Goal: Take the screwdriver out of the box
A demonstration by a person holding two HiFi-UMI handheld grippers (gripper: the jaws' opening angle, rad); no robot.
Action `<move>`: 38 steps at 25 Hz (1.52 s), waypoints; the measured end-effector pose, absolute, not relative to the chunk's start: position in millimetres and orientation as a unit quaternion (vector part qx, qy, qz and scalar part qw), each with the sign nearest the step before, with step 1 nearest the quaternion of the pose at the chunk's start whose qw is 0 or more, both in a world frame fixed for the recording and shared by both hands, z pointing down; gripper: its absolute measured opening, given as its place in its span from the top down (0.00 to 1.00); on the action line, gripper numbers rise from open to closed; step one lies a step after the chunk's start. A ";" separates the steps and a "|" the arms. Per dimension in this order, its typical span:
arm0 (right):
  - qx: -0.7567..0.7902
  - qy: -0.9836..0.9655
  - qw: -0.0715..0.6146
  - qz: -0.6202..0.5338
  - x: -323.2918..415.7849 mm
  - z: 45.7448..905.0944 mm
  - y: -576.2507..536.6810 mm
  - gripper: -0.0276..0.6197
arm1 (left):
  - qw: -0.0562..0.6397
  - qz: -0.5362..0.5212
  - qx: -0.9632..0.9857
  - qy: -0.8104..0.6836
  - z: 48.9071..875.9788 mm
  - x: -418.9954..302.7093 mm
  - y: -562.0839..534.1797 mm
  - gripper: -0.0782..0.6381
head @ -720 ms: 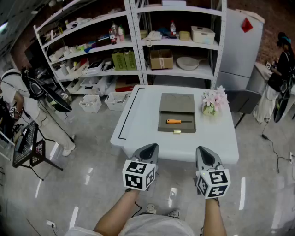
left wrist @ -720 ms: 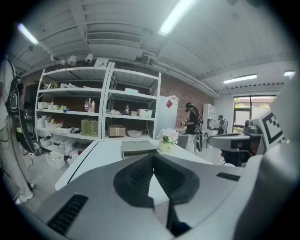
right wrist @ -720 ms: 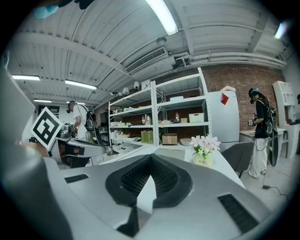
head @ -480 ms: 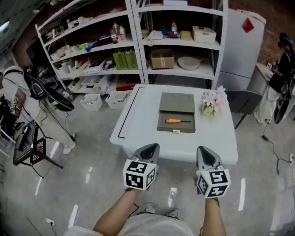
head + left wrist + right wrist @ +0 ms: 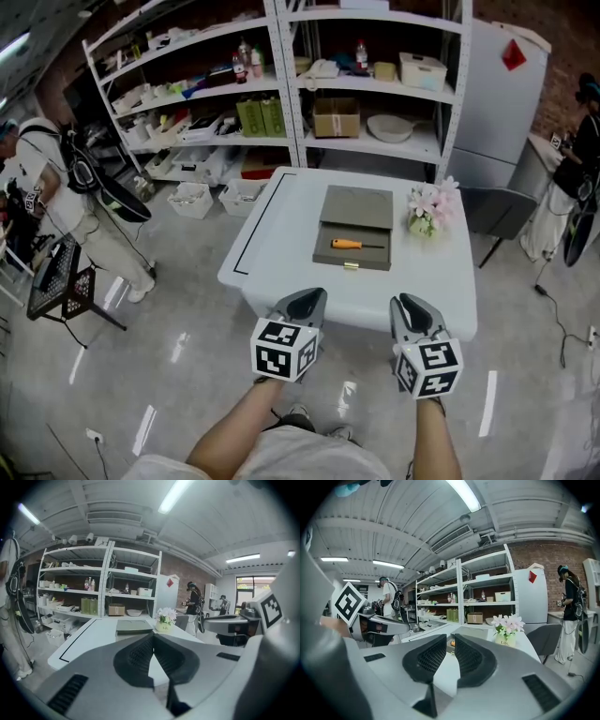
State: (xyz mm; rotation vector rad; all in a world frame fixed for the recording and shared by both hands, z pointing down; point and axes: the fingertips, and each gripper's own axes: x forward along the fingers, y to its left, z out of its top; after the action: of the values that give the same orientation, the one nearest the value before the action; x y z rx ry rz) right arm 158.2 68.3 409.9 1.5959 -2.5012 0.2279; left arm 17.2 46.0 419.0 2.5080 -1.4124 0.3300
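Observation:
An orange-handled screwdriver [image 5: 352, 245] lies in the tray of an open grey box [image 5: 356, 255] at the middle of the white table [image 5: 281, 234]. The box lid [image 5: 358, 206] lies flat behind it. Both grippers hover side by side off the table's near edge, well short of the box. My left gripper [image 5: 306, 302] [image 5: 153, 635] is shut and empty, its tips touching. My right gripper [image 5: 411, 309] [image 5: 451, 638] is open by a narrow gap with nothing in it. The orange handle [image 5: 452, 643] shows far off through that gap.
A small pot of pink flowers [image 5: 429, 208] stands right of the box. White shelves [image 5: 281, 84] with boxes and bottles stand behind the table, and a grey cabinet [image 5: 497, 94] at the back right. One person [image 5: 56, 187] stands at left, another [image 5: 581, 159] at right.
The head view has shifted a little and the table sits slightly closer. Both grippers keep their places before the table edge. Box and screwdriver have not moved.

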 end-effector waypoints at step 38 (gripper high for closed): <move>0.299 -0.892 0.336 0.052 63.8 512.4 -165.4 0.75 | 0.161 0.150 0.870 -0.442 479.4 -5.1 -181.0 0.89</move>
State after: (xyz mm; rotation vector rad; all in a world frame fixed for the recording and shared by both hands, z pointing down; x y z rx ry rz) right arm 63.8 -165.4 512.4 0.7808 -2.3257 0.1358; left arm -5.1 -181.0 479.4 2.4835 -1.2625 0.4291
